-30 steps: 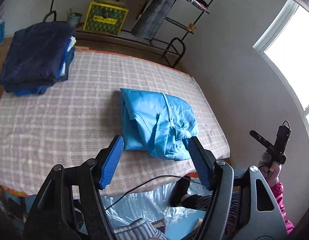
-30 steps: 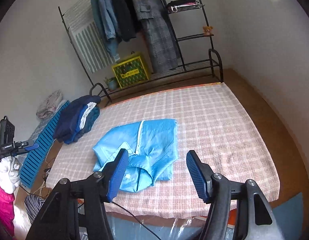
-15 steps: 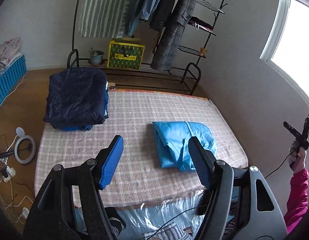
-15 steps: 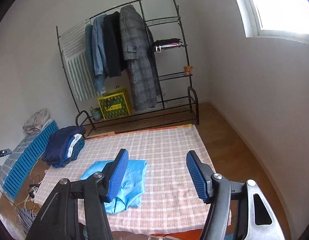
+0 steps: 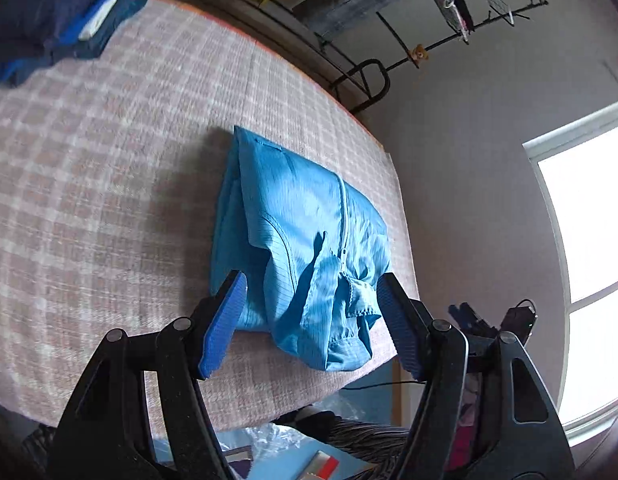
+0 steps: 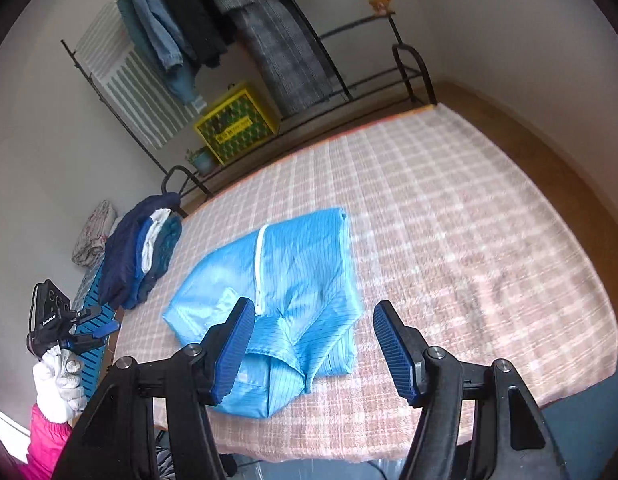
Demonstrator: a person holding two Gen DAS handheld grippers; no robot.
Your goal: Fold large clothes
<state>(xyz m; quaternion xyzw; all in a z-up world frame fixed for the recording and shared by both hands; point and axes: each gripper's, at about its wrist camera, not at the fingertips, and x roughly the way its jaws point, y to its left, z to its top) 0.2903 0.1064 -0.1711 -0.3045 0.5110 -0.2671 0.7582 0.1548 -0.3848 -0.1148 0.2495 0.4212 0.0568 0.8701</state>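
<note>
Checked pink-and-white cloth covers the table [image 6: 469,240], and the folded light-blue jacket [image 6: 281,292] lies near its front edge, collar end nearly at the rim in the left wrist view [image 5: 309,264]. Bare cloth stretches wide to the jacket's right in the right wrist view, and between the jacket and the stack of dark folded clothes [image 6: 141,252] at the far left corner. The left gripper [image 5: 309,320] and the right gripper [image 6: 313,344] both stand well open with nothing between the pads, each hanging above the jacket's near end. A white-gloved hand [image 6: 61,380] holds the left tool beside the table edge. Half a second ago both cameras looked out over the room, with the clothes rack [image 6: 269,40] upright; now both tilt down close over the jacket.
</note>
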